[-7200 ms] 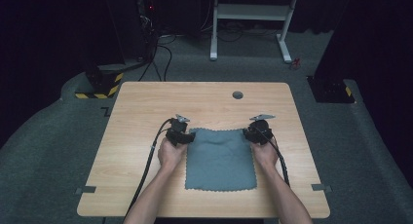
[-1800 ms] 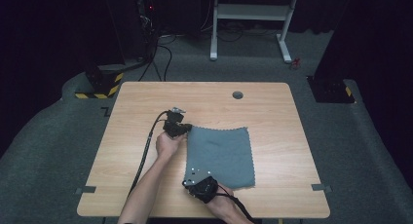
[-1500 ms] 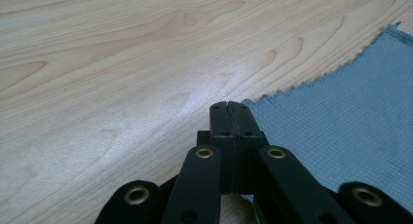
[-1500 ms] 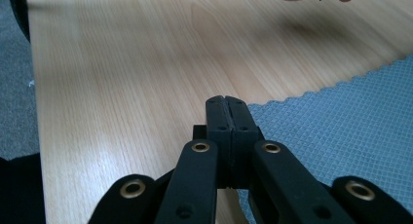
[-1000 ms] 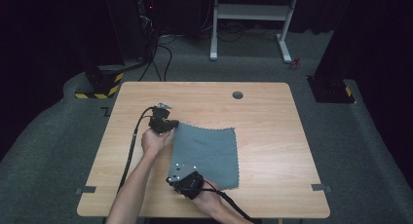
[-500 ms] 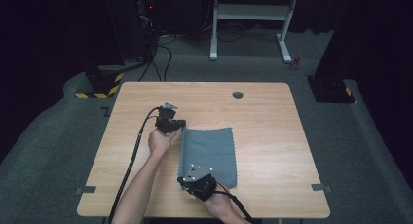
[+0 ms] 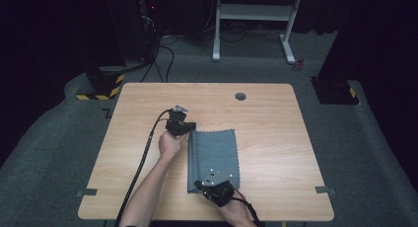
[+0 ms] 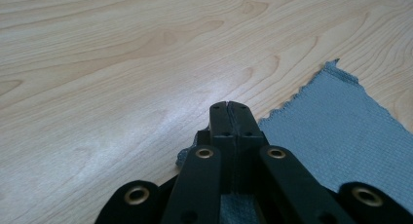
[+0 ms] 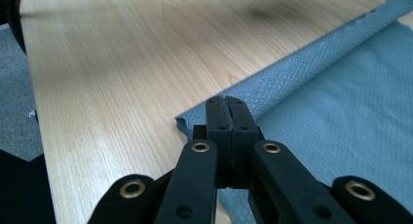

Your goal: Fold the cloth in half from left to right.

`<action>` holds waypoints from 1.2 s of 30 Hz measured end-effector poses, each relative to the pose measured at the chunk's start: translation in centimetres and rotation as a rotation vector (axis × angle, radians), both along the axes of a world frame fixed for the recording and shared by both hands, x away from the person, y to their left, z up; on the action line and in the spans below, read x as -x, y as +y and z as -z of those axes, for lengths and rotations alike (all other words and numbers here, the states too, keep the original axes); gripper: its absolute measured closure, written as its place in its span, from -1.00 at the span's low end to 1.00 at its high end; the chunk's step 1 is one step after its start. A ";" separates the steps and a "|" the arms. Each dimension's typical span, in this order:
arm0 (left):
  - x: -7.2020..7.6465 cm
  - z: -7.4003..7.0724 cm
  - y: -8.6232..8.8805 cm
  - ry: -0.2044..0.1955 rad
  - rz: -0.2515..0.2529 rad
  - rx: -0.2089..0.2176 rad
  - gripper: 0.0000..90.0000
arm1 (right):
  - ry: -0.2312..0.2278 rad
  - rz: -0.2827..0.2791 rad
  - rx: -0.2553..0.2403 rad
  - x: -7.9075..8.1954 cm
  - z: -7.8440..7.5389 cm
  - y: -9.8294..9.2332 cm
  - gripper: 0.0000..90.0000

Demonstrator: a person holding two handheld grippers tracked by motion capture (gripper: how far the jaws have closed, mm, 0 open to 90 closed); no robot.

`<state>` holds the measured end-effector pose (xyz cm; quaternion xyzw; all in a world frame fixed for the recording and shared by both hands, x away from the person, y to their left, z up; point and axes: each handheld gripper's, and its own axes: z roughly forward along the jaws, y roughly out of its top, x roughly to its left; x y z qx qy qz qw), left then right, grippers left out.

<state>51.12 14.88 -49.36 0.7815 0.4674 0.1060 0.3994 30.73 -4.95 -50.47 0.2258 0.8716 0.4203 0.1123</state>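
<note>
A: What's the surface like?

B: A pale wood-grain table with rounded corners and a small round dark grommet near the far edge. It stands on grey carpet in a dark room; a white frame and black cables lie behind.

A: And the cloth?

B: Grey-blue, woven in a fine waffle pattern, edges pinked in zigzag. It lies flat on the table's near middle, its left edge folded over into a long narrow strip.

A: The grippers?

B: Black, jointed metal. The left gripper pinches the cloth's far left corner, jaws pressed together. The right gripper pinches the near left corner likewise.
</note>
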 end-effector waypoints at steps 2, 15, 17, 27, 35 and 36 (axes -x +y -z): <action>0.0 0.0 -0.2 -0.007 0.007 -0.013 1.00 | 0.002 0.009 -0.002 0.0 0.1 -0.4 1.00; -0.2 -0.6 -3.0 -0.028 0.063 -0.037 1.00 | -0.004 0.076 -0.016 0.7 0.4 -3.5 1.00; -0.3 -0.7 -3.8 -0.024 0.072 -0.026 1.00 | -0.006 0.090 -0.018 0.8 0.5 -4.0 1.00; -0.7 -0.7 -6.0 -0.027 0.105 -0.020 1.00 | 0.002 0.136 -0.025 1.1 0.6 -6.2 1.00; -0.7 -0.7 -6.8 -0.030 0.112 -0.015 1.00 | -0.004 0.157 -0.029 1.3 0.5 -7.0 1.00; -0.8 -0.6 -6.9 -0.031 0.114 -0.020 1.00 | -0.002 0.158 -0.029 1.3 0.5 -7.1 1.00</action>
